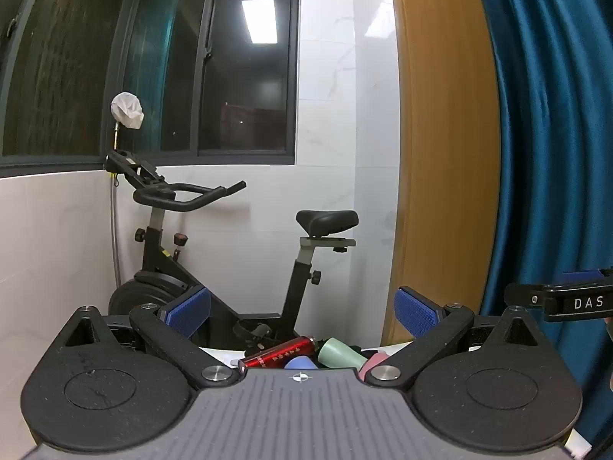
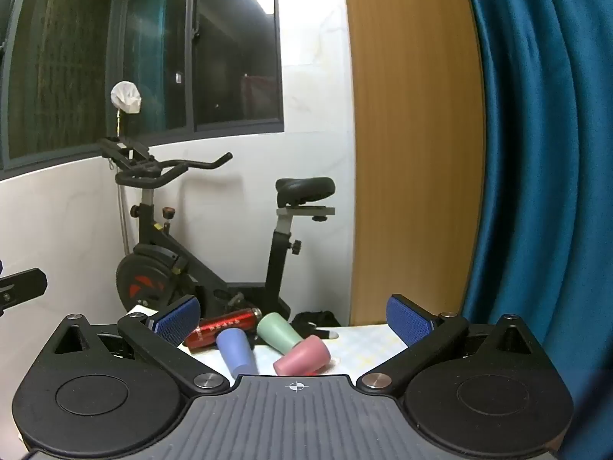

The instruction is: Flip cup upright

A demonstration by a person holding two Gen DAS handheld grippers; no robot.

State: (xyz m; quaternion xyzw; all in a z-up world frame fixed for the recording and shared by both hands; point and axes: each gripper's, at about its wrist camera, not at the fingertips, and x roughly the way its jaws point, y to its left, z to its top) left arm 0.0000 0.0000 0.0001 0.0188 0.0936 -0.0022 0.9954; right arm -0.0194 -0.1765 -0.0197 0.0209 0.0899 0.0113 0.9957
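Three cups lie on their sides on a white table: a blue cup, a green cup and a pink cup. A red bottle lies behind them. In the left wrist view the same green cup, blue cup, pink cup and red bottle show low, partly hidden by the gripper body. My left gripper is open and empty, above and short of them. My right gripper is open and empty, also held back from the cups.
A black exercise bike stands behind the table against a white wall. A wooden panel and a blue curtain are at the right. A dark cloth lies at the table's far edge.
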